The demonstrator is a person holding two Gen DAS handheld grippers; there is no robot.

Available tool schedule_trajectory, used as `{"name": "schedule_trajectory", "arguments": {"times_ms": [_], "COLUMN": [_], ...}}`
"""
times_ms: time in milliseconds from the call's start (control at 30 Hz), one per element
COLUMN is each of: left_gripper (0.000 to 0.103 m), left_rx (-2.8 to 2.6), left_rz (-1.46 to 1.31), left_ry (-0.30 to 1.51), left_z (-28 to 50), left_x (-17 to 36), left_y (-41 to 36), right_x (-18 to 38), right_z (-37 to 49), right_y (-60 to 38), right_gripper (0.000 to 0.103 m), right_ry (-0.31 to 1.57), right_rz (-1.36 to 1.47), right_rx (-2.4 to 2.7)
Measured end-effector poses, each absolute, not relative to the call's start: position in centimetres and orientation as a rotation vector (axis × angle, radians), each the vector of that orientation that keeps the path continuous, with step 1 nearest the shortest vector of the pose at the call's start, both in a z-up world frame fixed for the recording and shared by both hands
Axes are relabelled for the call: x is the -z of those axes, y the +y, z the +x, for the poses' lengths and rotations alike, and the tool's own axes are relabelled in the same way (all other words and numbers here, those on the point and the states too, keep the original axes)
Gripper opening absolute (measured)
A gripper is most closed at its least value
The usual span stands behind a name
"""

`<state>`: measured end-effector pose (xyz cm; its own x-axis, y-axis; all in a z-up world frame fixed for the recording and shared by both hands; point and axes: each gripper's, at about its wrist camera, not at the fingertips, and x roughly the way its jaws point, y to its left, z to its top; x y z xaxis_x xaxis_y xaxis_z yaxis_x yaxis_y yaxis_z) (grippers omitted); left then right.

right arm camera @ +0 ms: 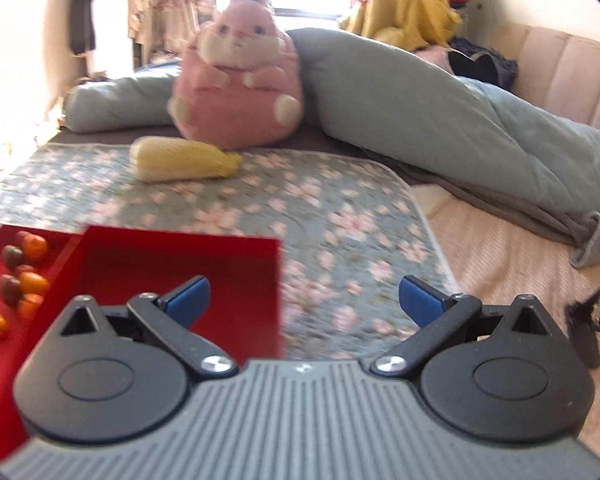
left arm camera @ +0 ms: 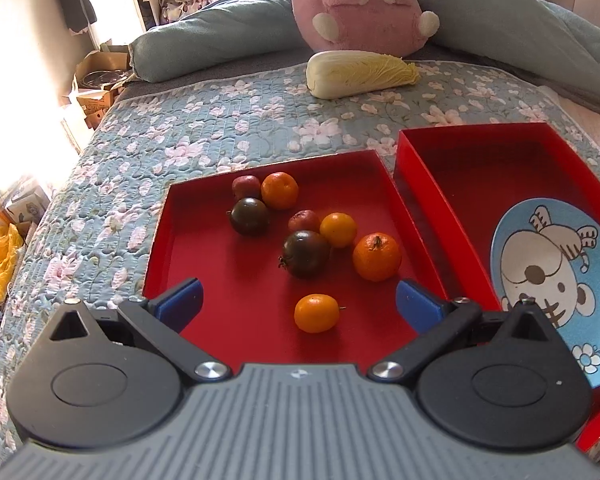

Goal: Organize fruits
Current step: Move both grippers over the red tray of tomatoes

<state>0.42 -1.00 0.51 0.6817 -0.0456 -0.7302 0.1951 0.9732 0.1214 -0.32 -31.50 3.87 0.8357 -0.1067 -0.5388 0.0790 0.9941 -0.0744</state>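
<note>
Red cardboard forms the shallow left tray (left arm camera: 160, 264) lying on the floral quilt (left arm camera: 220, 120) of the bed, and all the fruit sits inside it: two dark tomatoes (left arm camera: 305, 253), two small reddish fruits (left arm camera: 246, 187), two oranges (left arm camera: 377, 257) and two smaller yellow-orange citrus, one (left arm camera: 316, 313) lying nearest the left hand-held gripper (left arm camera: 298, 300). That gripper hangs over the tray's near edge with its blue fingers (left arm camera: 180, 300) spread wide apart, holding nothing. Just to the right of the tray stands a second, deeper red tray (left arm camera: 440, 184) holding a blue cartoon plate (left arm camera: 556, 292). Beyond the tray, a napa cabbage (left arm camera: 360, 74) lies on the quilt in front of a pink plush toy (left arm camera: 360, 12). The right hand-held gripper (right arm camera: 304, 300), in a blurred view, hovers over the deeper tray's right edge, fingers likewise parted and empty.
</note>
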Motion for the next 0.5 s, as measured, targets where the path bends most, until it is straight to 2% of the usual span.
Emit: {"name": "schedule_trajectory", "arguments": {"times_ms": [133,233,333,400,433,500], "left_gripper": [0.103,0.103,0.103,0.103,0.103,0.103], "left_rx": [0.168,0.190,0.200,0.191,0.185,0.168], "left_rz": [0.223,0.232,0.222,0.220,0.226,0.219], "left_ry": [0.790,0.787,0.782,0.774,0.770,0.764], "left_z": [-0.6,-1.2,-1.6,-1.8,-1.8,-1.8], "left_x": [-0.7,-0.6,-0.5,-0.3,-0.1,0.4], "left_y": [-1.6,-1.5,-0.8,-0.3,-0.1,0.3], "right_x": [-7.0,-6.6,-4.3,-2.6,-2.0,-1.5], "right_z": [0.0,-0.2,-0.6,-0.5,-0.3,0.3], "right_y": [-23.4,-18.3,-14.8,-13.6,-13.3,-13.1], "right_gripper": [0.103,0.102,0.094,0.083,0.071,0.069], "right_ry": [0.569,0.571,0.595,0.633,0.656,0.668], "right_rz": [-0.036,-0.041,-0.119,-0.167,-0.174,-0.148], "right_rx": [-0.069,-0.165,-0.238,-0.295,-0.327,-0.382]}}
